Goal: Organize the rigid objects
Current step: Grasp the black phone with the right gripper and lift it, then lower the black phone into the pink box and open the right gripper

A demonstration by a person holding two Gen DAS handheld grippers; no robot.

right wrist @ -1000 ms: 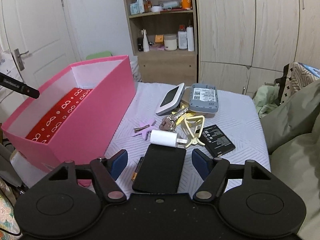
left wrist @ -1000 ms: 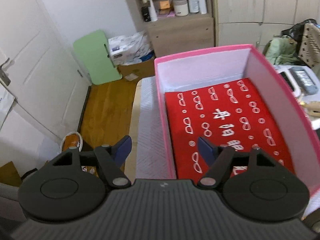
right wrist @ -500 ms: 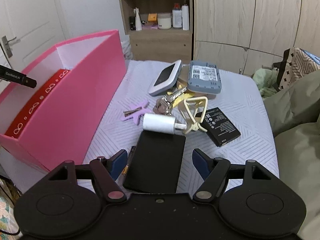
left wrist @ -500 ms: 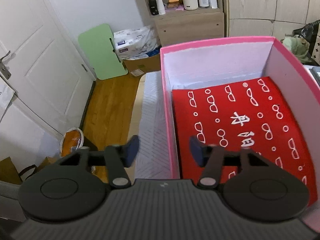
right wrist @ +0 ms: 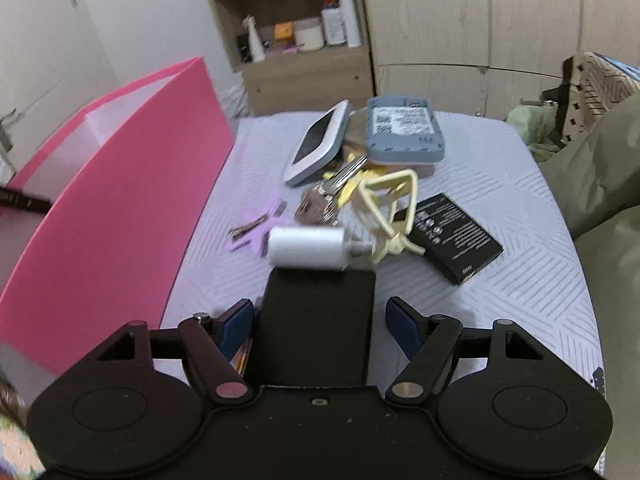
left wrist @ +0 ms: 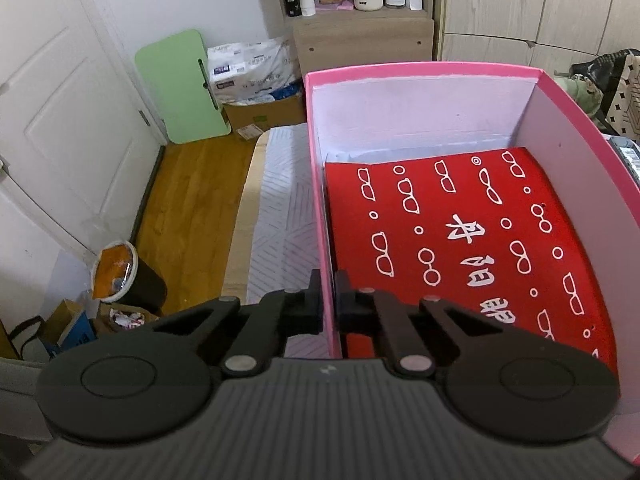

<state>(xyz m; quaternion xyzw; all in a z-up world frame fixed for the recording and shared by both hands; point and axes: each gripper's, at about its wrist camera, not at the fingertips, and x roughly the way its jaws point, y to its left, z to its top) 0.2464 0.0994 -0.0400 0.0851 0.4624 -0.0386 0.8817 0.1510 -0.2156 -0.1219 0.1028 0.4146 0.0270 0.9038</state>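
Note:
My left gripper (left wrist: pixel 328 300) is shut on the left wall of the pink box (left wrist: pixel 318 184), one finger outside and one inside. A red sheet printed with white glasses (left wrist: pixel 460 240) lies on the box floor. The box also shows at the left of the right wrist view (right wrist: pixel 120 200). My right gripper (right wrist: pixel 320 328) is open, its fingers either side of a flat black device (right wrist: pixel 316 320) on the bed. Beyond it lie a white charger plug (right wrist: pixel 306 249), a yellow clip (right wrist: pixel 390 208), keys (right wrist: pixel 324 196), a black battery (right wrist: pixel 452 236), a purple hair clip (right wrist: pixel 258 228), a white-framed screen (right wrist: pixel 318 142) and a grey-blue unit (right wrist: pixel 404 128).
The items lie on a pale striped bedspread (right wrist: pixel 500 280). An olive cushion (right wrist: pixel 604 184) lies at the right. A wooden shelf unit with bottles (right wrist: pixel 304 40) stands behind. Beside the bed are wood floor, a green board (left wrist: pixel 180 88), a bin (left wrist: pixel 120 276) and a white door (left wrist: pixel 60 140).
My left gripper has closed onto the pink box's left wall. My right gripper has moved forward and down, so its open fingers now flank the black device.

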